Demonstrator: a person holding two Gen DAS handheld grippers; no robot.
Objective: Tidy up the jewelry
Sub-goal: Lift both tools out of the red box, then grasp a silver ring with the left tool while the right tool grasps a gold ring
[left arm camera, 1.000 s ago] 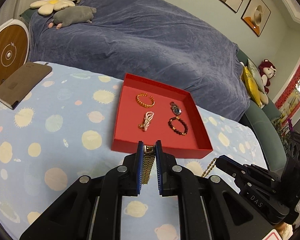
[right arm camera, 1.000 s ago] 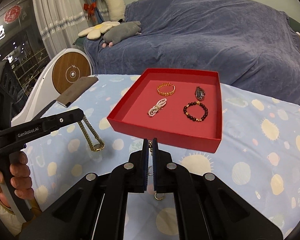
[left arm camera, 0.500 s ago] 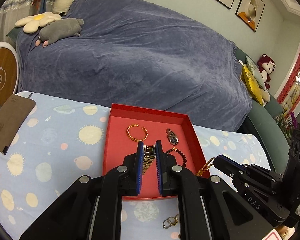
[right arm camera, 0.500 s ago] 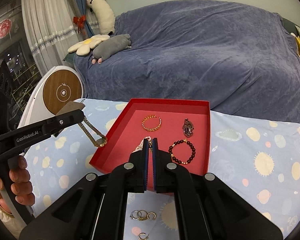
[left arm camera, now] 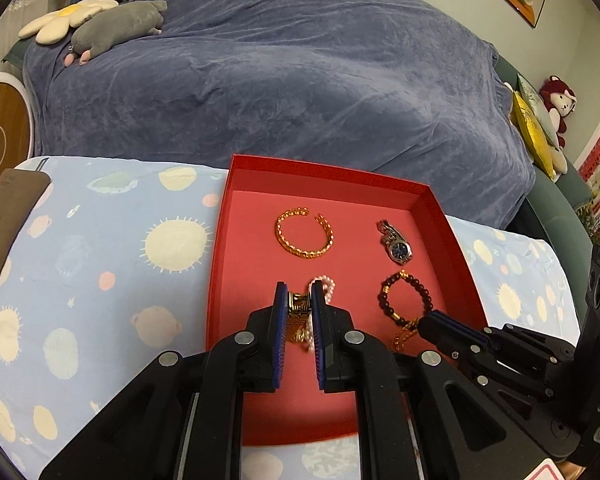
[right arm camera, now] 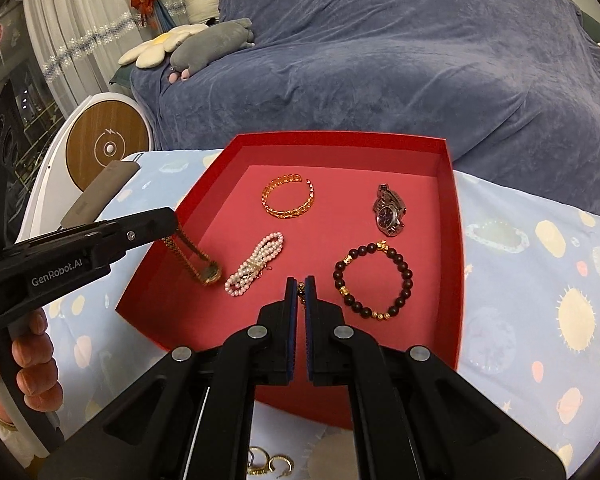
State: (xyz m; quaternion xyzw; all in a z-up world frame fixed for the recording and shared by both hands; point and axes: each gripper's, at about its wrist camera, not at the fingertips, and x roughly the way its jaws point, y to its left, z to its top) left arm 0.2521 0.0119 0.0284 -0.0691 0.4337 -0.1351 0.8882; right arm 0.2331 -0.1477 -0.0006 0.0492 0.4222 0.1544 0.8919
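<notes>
A red tray (left arm camera: 220, 240) (right arm camera: 456, 248) lies on the sun-print cloth. In it lie a gold bangle (left arm camera: 305, 237) (right arm camera: 287, 200), a silver watch (left arm camera: 396, 245) (right arm camera: 389, 209), a dark bead bracelet (left arm camera: 405, 297) (right arm camera: 373, 280) and a pearl strand (right arm camera: 255, 264). My left gripper (left arm camera: 299, 305) (right arm camera: 176, 224) is shut on a gold watch (left arm camera: 298, 312) (right arm camera: 198, 264), hanging over the tray's left part. My right gripper (right arm camera: 300, 288) (left arm camera: 424, 322) is shut on a thin gold chain (left arm camera: 404, 336), over the tray's near middle.
Several gold rings (right arm camera: 270, 465) lie on the cloth in front of the tray. A brown notebook (left arm camera: 4, 220) lies at the far left. A round charger stand (right arm camera: 107, 145) and a blue-covered bed (left arm camera: 280, 80) with plush toys lie beyond.
Both grippers have moved forward from before the tray's near edge to over the tray, each still holding its piece. The gold watch now hangs low over the tray floor.
</notes>
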